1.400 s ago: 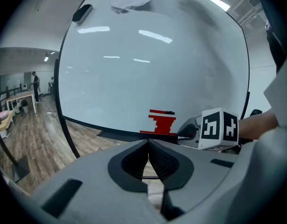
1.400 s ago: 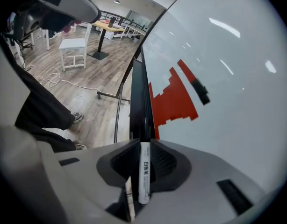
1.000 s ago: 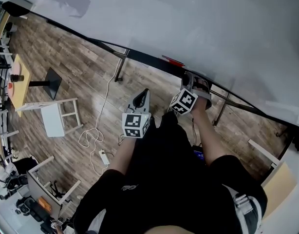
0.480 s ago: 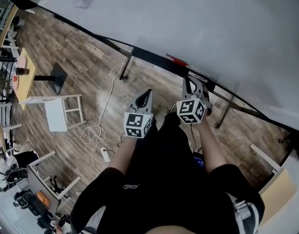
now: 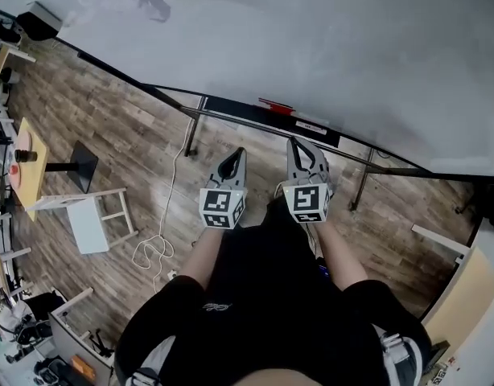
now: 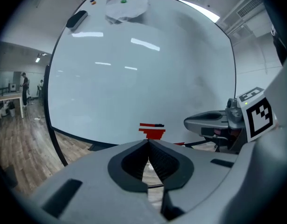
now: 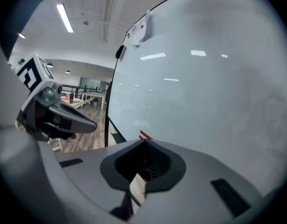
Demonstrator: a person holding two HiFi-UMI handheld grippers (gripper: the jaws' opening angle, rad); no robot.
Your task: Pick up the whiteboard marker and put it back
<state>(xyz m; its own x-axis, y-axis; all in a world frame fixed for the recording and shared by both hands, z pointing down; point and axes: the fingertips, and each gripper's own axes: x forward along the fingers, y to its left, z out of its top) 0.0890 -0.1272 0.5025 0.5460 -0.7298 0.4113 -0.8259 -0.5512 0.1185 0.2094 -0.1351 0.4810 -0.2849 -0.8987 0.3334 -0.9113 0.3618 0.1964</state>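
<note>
We stand facing the whiteboard (image 5: 327, 47), both grippers raised side by side. The left gripper (image 5: 238, 156) has its fingers clenched tip to tip on nothing. The right gripper (image 5: 298, 144) has just been closing its fingers, which now meet with nothing between them. The red whiteboard marker (image 5: 276, 104) lies on the board's black ledge (image 5: 235, 108), at twelve o'clock from the grippers and apart from both. At eight o'clock a white cable (image 5: 161, 215) trails over the wooden floor (image 5: 110, 127).
</note>
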